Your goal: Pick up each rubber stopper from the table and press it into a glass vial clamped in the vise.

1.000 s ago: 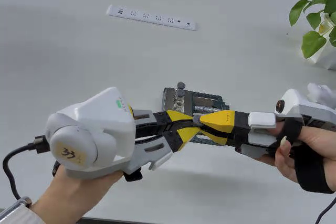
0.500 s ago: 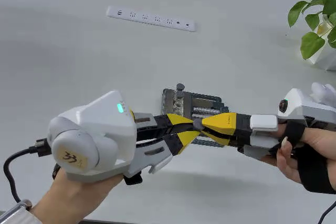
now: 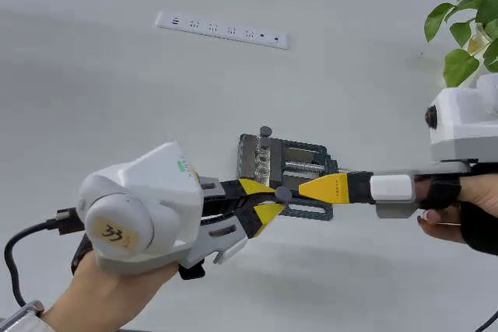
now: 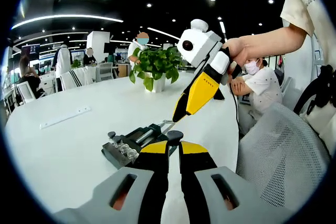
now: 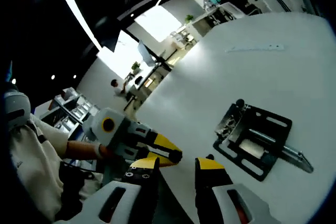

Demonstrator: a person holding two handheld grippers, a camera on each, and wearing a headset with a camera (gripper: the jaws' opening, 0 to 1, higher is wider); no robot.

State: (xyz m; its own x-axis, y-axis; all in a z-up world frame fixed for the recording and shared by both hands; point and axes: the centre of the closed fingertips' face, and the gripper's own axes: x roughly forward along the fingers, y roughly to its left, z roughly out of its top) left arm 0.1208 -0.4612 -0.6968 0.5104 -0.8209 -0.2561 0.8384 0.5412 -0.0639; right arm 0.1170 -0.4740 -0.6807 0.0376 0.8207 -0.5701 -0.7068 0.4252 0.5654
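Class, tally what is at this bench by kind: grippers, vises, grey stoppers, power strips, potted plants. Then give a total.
grippers: 2, left gripper, right gripper
vise: 1
grey stoppers: 2, held stopper in the left gripper, second stopper atop the vise
power strip: 1
potted plant: 1
total: 7

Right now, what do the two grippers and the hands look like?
Left gripper: rounded white shell, round end cap with a sticker marked 33, black cable behind, black jaws with yellow tips. Right gripper: boxy white-and-grey body, same jaws. A black strap wraps the right hand.
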